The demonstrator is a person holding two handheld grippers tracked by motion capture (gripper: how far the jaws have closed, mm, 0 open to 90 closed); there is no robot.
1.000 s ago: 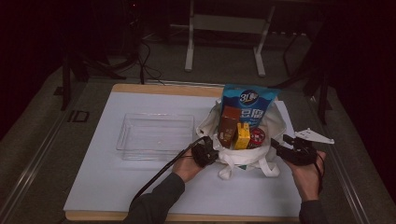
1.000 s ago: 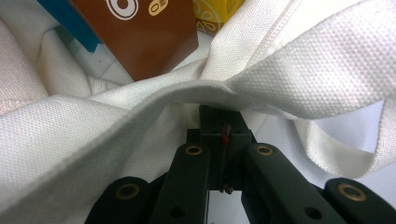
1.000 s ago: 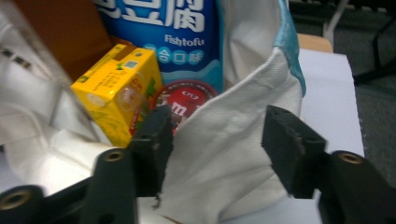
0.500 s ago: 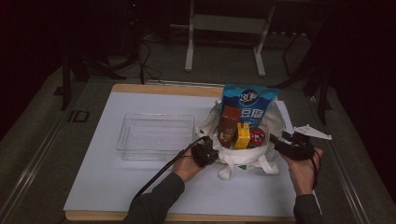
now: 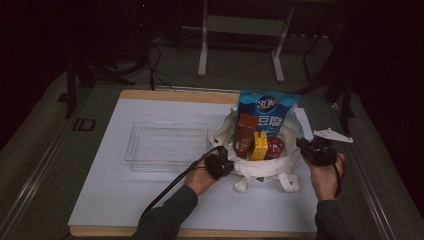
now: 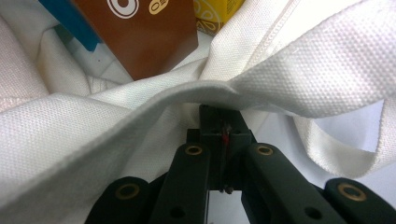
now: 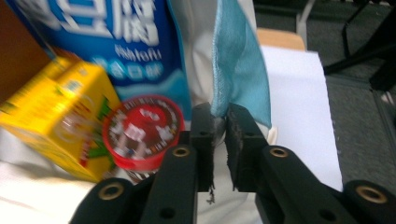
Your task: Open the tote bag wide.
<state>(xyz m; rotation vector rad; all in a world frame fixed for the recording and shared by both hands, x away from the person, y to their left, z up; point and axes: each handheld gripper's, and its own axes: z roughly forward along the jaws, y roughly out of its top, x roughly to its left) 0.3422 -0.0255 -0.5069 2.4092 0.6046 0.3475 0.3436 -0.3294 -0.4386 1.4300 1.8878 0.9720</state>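
Note:
A white canvas bag (image 5: 260,170) stands on the white mat, holding a tall blue snack packet (image 5: 267,112), a brown carton (image 5: 245,132), a yellow carton (image 5: 259,145) and a red-lidded cup (image 5: 275,146). My left gripper (image 5: 226,163) is at the bag's left rim. In the left gripper view it (image 6: 222,119) is shut on the canvas rim (image 6: 140,107), with the brown carton (image 6: 140,32) just beyond. My right gripper (image 5: 304,146) is at the bag's right side. Its jaws (image 7: 220,116) pinch a light blue fabric edge (image 7: 240,60), beside the red-lidded cup (image 7: 142,130) and yellow carton (image 7: 56,112).
An empty clear plastic tray (image 5: 165,145) lies left of the bag on the white mat (image 5: 125,200). The bag's handle loops (image 5: 287,180) lie on the mat toward me. A metal stand (image 5: 240,30) and cables are on the floor beyond the table.
The right gripper has shifted slightly forward and left, closer to the bag's right rim. The left gripper and the bag's contents have stayed put.

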